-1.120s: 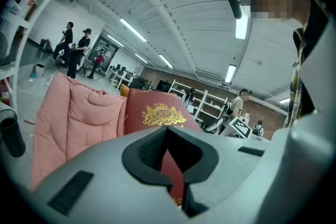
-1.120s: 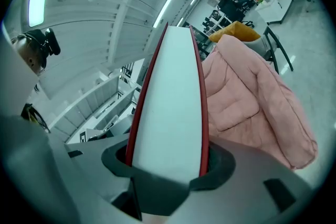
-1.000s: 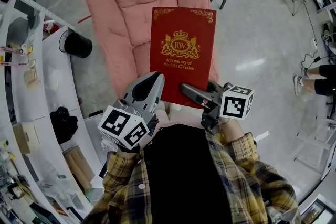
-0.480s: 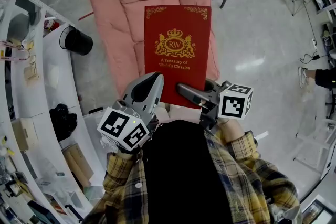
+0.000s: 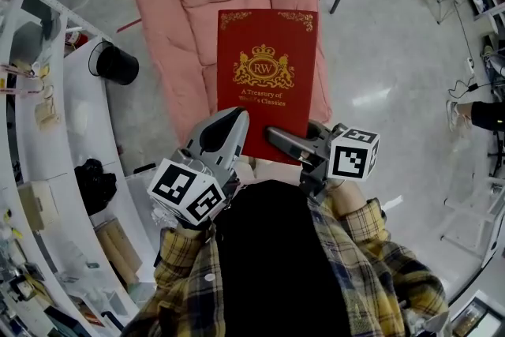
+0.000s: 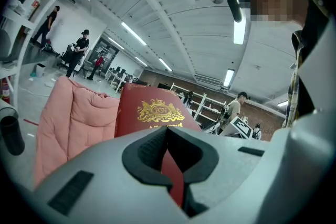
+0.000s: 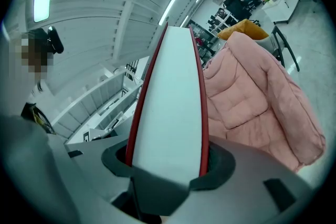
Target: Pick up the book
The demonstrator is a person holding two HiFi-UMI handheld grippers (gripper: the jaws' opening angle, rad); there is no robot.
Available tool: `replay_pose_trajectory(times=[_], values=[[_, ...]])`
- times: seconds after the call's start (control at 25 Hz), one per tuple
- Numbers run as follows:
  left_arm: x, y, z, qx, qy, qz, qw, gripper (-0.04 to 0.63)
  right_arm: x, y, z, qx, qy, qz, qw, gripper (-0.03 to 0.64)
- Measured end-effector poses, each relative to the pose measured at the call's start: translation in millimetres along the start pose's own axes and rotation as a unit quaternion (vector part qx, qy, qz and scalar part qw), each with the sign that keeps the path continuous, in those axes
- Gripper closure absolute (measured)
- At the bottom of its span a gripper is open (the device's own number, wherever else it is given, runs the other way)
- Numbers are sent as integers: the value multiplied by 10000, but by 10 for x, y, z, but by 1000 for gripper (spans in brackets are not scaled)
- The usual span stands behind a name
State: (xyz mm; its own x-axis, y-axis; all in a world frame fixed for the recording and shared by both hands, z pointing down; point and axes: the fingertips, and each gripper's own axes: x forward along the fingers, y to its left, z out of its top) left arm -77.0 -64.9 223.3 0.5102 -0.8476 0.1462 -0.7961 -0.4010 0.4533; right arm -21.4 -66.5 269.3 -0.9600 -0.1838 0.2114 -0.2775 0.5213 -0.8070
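Pink cushion (image 5: 181, 20) fills the upper centre of the head view, draped on a chair. The red book (image 5: 266, 83) sits at frame centre over the cushion's right half, cover up, near edge toward the person. It looks lifted clear of the cushion, though contact under it can't be checked. Left gripper (image 5: 235, 117) is at the book's lower left corner. Its own view shows the jaws almost together, pinched on a thin red layer, apparently just the cover. Right gripper (image 5: 276, 135) is at the lower right of the near edge. Its own view shows the jaws wide and clamped across the full thickness, white page block between two red boards. The pick-up looks basically done, now in the hold and lift part. To do it well, let the right grip carry the weight and use the left only to steady. Raise both hands together and level, with no pulling apart or twisting, since the pinched cover could bend or peel open. A far end sagging would call for a deeper bite. Writing on the cover, in gold: crest with "RW", below it "A Treasury of World's Classics", ornaments in the top corners. Square black-and-white markers on both gripper cubes, no text.
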Motion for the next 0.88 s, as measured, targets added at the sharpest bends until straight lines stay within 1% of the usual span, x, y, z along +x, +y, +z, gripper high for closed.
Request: replay_pose_trajectory(times=[0.36,0.88], values=[[-31,28,13,20,33,-69,10000,591,3,5,-8,80,-75,-131,9999,357],[-72,39,-3,-31,86,-97,9999,591,1,2,-51,139,-78,-164,9997,357]])
